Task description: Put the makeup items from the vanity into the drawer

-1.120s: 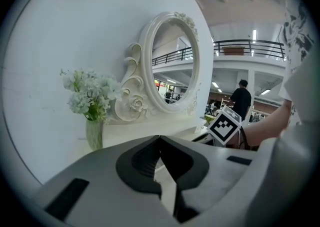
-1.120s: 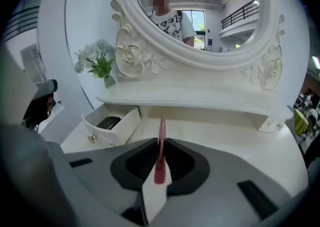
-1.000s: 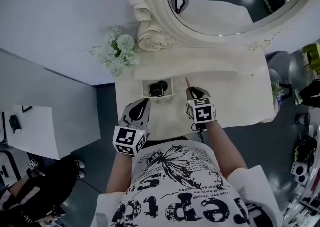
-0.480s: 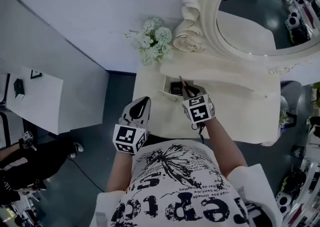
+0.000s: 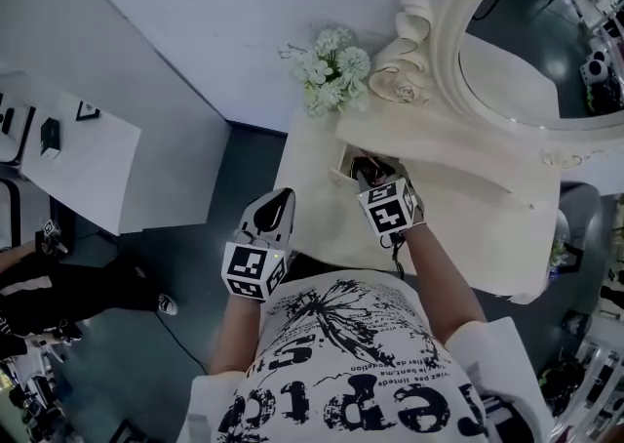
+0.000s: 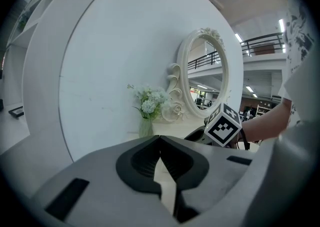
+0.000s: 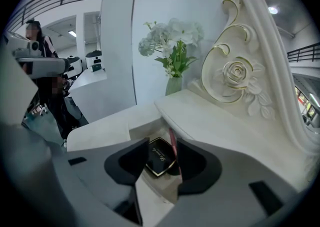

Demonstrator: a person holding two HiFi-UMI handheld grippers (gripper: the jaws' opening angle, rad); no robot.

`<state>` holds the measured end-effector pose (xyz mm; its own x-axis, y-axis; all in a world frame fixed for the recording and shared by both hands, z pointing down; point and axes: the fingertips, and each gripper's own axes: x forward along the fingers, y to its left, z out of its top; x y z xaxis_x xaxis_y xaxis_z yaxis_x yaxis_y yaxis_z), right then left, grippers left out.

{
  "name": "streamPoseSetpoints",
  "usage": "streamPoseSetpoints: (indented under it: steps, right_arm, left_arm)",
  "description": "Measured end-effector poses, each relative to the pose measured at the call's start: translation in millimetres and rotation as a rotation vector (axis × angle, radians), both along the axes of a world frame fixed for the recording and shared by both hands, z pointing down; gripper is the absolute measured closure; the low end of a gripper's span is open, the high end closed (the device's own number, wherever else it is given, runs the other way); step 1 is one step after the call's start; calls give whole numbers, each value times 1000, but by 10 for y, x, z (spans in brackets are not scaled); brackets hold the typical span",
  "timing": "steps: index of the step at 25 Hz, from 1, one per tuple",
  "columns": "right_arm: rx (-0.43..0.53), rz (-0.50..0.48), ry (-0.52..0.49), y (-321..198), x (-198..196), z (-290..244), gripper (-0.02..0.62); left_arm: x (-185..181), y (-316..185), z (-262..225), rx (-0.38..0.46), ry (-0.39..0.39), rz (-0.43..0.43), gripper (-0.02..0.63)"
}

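The small drawer (image 7: 140,132) in the cream vanity (image 5: 468,226) stands pulled out, with a black compact (image 7: 159,158) lying inside. My right gripper (image 7: 163,143) hovers right over the drawer (image 5: 346,163), and its jaws are opening. A thin pink pencil (image 7: 173,146) stands between them, leaning along the right jaw, with a gap on its left side. In the head view the right gripper (image 5: 370,176) points into the drawer. My left gripper (image 5: 283,197) hangs off the vanity's front left corner, shut and empty (image 6: 160,138).
A vase of white flowers (image 5: 331,65) stands at the vanity's back left corner, beside the carved scroll and oval mirror (image 5: 526,41). A raised shelf (image 7: 215,121) overhangs the drawer's right side. A white side table (image 5: 68,168) and a person (image 5: 39,285) are on the left.
My right gripper has carried the pencil left from the vanity top to above the open drawer, and its jaws have parted. The left gripper has stayed where it was.
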<state>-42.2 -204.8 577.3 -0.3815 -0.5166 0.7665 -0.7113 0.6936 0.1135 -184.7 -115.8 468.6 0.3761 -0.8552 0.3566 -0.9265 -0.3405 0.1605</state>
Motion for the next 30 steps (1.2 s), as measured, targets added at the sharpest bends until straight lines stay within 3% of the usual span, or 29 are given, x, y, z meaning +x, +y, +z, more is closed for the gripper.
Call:
streamPoseSetpoints:
  steps: [7,13,19,30]
  right_arm:
    - [11,87,-79,6,153,-126,433]
    - [38,143,-223,36,283,-414,448]
    - [164,202,-337,88,503,-884,557]
    - [307,263,-514,332,893,-1388,578]
  left_arm:
    - [101,9,-51,14,-1,21,586]
    - [286,-63,-88,26,1,73,586]
    - [515,-193,-199,57,-2,149,586]
    - [889,-404,-498,135,-14,283,586]
